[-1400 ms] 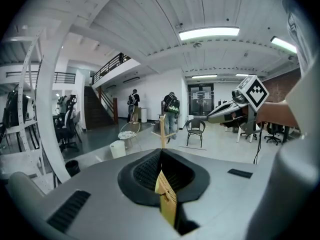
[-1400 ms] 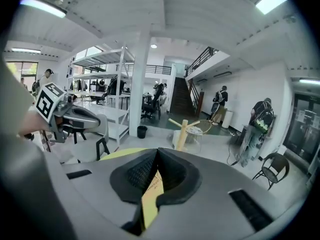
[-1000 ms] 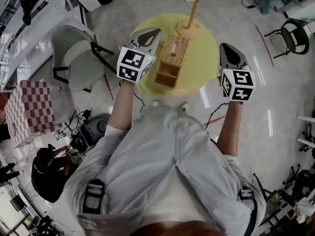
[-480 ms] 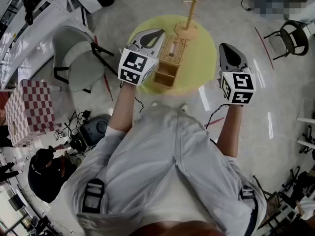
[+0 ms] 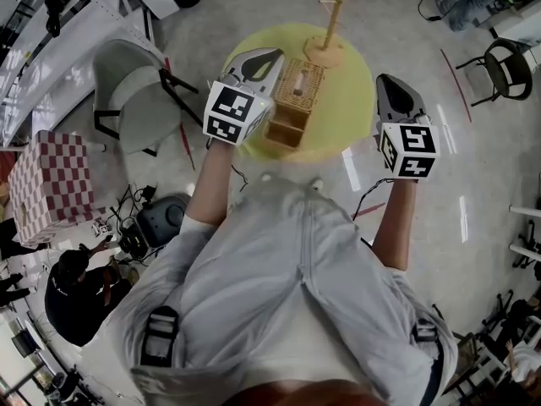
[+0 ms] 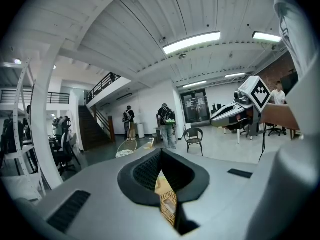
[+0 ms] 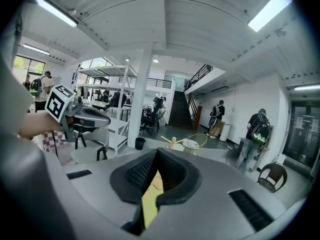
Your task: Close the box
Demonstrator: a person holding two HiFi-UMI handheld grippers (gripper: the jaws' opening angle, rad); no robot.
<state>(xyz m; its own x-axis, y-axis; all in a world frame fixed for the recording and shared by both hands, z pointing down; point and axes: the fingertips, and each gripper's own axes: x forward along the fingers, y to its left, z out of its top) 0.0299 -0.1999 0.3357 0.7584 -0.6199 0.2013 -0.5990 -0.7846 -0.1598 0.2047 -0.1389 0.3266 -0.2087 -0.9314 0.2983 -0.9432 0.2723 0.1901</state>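
The floor (image 5: 473,167) is pale, glossy concrete and gives me free space all round the right and far sides. On it stands the counter (image 5: 351,100), a round, smooth yellow top with a clean circular edge. A grey shell chair (image 5: 127,100) on dark legs sits close off its left edge, so that side is tighter. Further left is a red-and-white checked cube (image 5: 46,189).

The box (image 5: 296,100) lies left of the counter's middle. It is rectangular, with tan woven wicker on its far part and an open wooden compartment at the end nearest me. I cannot tell how its lid sits. The counter to its right is bare up to the rim. Behind it, near the far edge, a pale wooden stand (image 5: 328,36) rises as a thin post with a crossbar from a round base, apart from the box.

My left hand-held gripper (image 5: 269,55), grey and tapered, hangs over the counter's left edge, just beside the box's left side. Its ribbed black pads meet at the tips with nothing between them. My right hand-held gripper (image 5: 390,81) is off the right rim, well apart from the box, pinched together and empty.
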